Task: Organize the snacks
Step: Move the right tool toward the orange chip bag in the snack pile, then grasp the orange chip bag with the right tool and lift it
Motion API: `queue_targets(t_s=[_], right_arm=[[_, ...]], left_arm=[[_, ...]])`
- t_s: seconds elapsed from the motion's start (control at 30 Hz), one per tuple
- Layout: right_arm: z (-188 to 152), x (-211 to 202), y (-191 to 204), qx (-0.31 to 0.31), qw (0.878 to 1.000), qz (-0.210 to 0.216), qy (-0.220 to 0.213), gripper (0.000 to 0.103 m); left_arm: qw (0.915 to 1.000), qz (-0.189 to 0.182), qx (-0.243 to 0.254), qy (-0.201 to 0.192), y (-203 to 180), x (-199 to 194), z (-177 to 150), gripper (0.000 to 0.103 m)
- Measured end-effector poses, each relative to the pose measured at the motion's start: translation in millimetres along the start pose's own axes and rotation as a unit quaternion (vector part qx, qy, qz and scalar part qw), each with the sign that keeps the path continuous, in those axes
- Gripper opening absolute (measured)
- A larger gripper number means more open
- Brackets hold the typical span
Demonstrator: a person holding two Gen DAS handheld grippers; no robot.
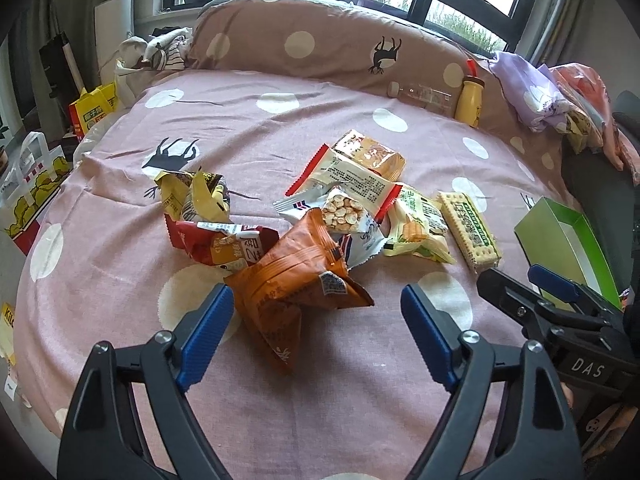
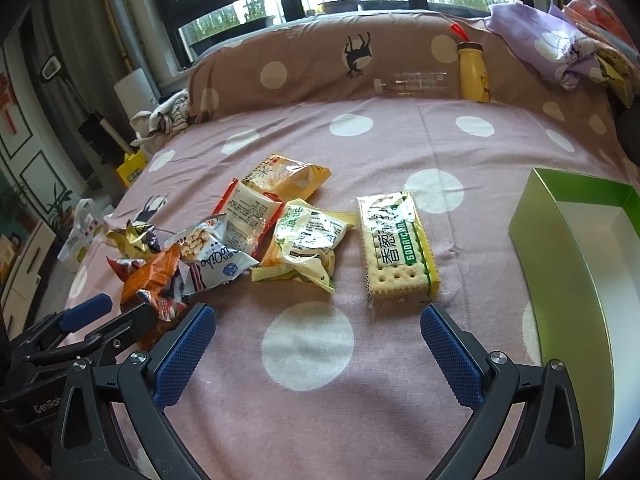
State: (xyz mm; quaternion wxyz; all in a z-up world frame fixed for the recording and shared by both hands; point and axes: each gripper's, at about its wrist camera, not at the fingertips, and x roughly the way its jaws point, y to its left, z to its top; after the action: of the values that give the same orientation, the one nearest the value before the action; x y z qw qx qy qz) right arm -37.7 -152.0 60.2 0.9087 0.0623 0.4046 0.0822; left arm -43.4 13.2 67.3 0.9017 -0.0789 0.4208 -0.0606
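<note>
Here, a heap of snack packets (image 1: 320, 216) on the pink dotted bedsheet (image 1: 248, 120). Left gripper (image 1: 316, 320) spread wide around the near end of the orange packet (image 1: 296, 280), left pad just beside it, contact unclear. Right gripper (image 2: 318, 344) gaping, empty, just short of the cracker pack (image 2: 394, 248). Green box (image 2: 560, 248) at the right.
</note>
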Motion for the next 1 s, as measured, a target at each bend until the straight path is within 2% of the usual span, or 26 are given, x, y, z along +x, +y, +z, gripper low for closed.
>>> queue_targets(t_s=[0.37,0.7,0.9,1.0], right_arm=[[0.0,0.7,2.0,-0.001,1.000,-0.001,0.002,0.103],[-0.9,0.2,6.9,0.002,1.000,0.008,0.006,0.103],[11.8,2.7,26.7,0.026,0.997,0.068,0.037,0.102],[20.5,14.6,45.1,0.035,0.990,0.113,0.071,0.094]], left_arm=[[1.0000,-0.009,0.001,0.000,1.8,-3.1,1.5,0.082],[0.9991,-0.032,-0.026,-0.007,19.0,-12.2,6.6,0.071],[0.9977,-0.036,-0.058,0.002,42.3,-10.2,9.8,0.067],[0.9965,-0.036,-0.073,0.020,53.6,-1.9,9.1,0.067]])
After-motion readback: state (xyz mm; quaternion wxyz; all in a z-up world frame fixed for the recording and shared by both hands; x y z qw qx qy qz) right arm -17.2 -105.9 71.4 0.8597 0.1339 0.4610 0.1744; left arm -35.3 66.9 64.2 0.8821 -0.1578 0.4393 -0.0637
